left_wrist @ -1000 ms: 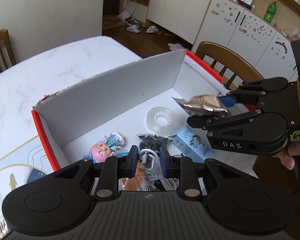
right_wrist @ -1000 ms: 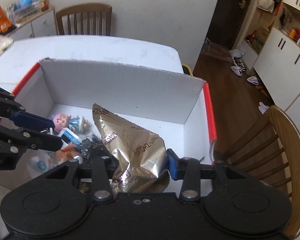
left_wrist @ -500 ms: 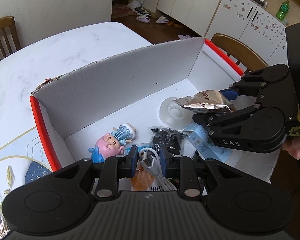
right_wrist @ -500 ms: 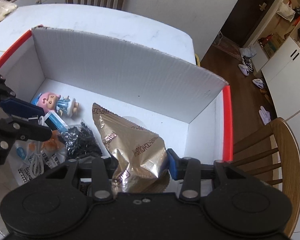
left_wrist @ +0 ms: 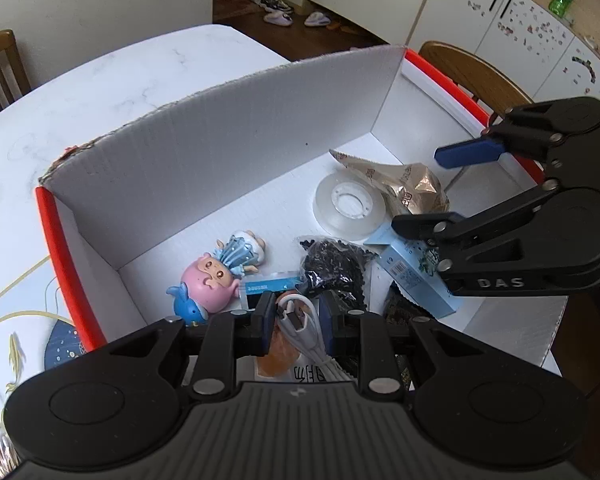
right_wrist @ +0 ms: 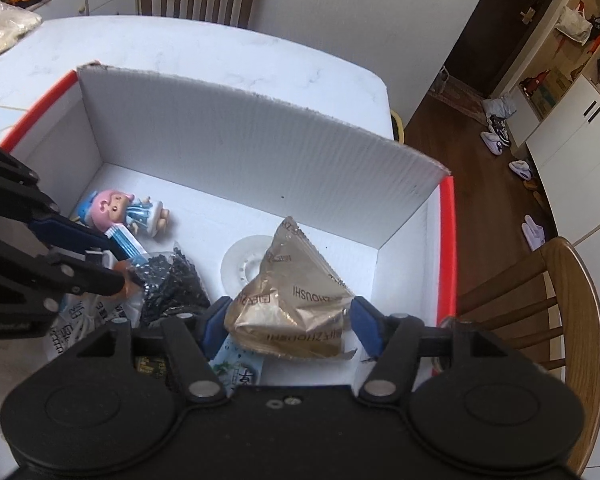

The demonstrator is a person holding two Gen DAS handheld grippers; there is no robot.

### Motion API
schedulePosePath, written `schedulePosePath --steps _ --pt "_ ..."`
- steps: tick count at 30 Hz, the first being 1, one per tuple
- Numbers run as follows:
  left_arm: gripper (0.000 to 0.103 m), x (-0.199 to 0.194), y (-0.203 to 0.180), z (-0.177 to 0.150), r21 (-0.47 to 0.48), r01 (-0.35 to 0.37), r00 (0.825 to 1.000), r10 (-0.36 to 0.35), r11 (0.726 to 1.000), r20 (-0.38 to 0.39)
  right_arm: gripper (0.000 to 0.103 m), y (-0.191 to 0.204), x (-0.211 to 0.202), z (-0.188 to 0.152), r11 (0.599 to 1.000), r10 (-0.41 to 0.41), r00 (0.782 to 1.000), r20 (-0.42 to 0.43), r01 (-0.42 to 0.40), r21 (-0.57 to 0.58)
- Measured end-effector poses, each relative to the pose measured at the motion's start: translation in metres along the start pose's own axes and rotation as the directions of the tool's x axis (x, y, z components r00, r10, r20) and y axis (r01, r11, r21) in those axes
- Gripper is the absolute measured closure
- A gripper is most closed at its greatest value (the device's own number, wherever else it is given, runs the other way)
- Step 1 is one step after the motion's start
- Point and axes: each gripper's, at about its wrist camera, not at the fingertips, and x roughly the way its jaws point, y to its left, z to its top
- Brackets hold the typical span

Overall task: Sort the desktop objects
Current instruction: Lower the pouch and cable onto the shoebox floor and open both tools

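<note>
A white corrugated box with red edges holds several objects. A crumpled gold snack bag lies on its floor, partly over a clear tape roll. My right gripper stands open, its fingers apart on either side of the bag. My left gripper is shut on a clear bag with a white cable at the box's near left. A pink-haired doll lies nearby.
A black bag of small pieces and a light blue carton also lie in the box. The box sits on a white marble table. A wooden chair stands close to the box's right side.
My right gripper has opened and let go of the gold snack bag, which now rests in the box against the tape roll. The left gripper stays shut on the cable bag.
</note>
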Motion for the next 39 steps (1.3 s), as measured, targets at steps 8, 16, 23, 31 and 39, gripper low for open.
schedulePosePath --steps 8,16,23,31,39 --pt "0.062 -0.004 -0.004 -0.002 0.021 0.000 1.000 0.000 1.000 0.007 0.037 -0.003 -0.024 -0.006 0.999 0.023 0.998 0.057 -0.025 0.046" --pt "0.037 -0.025 -0.017 -0.006 0.055 0.018 0.998 -0.022 0.998 0.065 0.033 -0.009 -0.053 -0.019 0.991 0.045 0.991 0.128 -0.060 0.121" --pt "0.036 -0.049 -0.021 -0.013 0.046 0.039 0.993 -0.044 0.998 0.112 0.032 -0.007 -0.078 -0.023 0.984 0.049 0.983 0.179 -0.078 0.161" --pt "0.031 -0.078 -0.028 -0.027 0.051 0.064 0.984 -0.071 0.997 0.161 0.028 0.002 -0.100 -0.030 0.976 0.057 0.975 0.215 -0.099 0.193" --pt "0.028 -0.106 -0.034 -0.047 0.075 0.099 0.972 -0.113 0.992 0.208 0.022 0.015 -0.120 -0.040 0.968 0.033 0.967 0.252 -0.094 0.234"
